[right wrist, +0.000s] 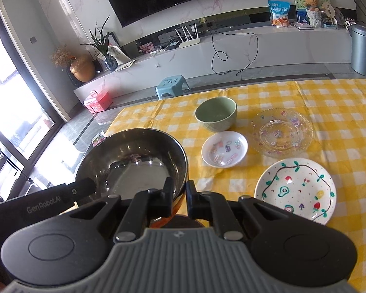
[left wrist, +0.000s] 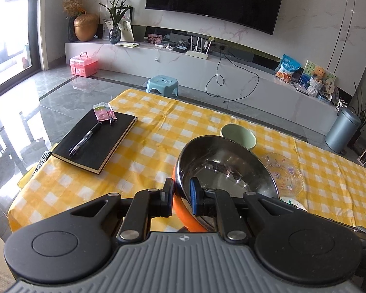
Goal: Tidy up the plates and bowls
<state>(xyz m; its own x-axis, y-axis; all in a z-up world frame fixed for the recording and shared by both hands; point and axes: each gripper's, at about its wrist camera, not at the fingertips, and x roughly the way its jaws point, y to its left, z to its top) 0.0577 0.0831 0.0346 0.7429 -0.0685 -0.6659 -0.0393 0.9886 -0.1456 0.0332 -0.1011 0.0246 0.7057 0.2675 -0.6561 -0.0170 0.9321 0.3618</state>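
Steel bowl (right wrist: 134, 161), orange outside, was pinched at opposite rims by left tool (left wrist: 181, 195) and right tool (right wrist: 179, 193), apparently lifted clear of the worktop (right wrist: 329, 97), near its left edge, beside green bowl (right wrist: 216, 113) and three plates.

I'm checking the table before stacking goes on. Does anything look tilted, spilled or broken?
Only the steel bowl stands out: it is tilted, pinched at its rim by both the left hand-held gripper and right hand-held gripper. Nothing looks spilled or broken.
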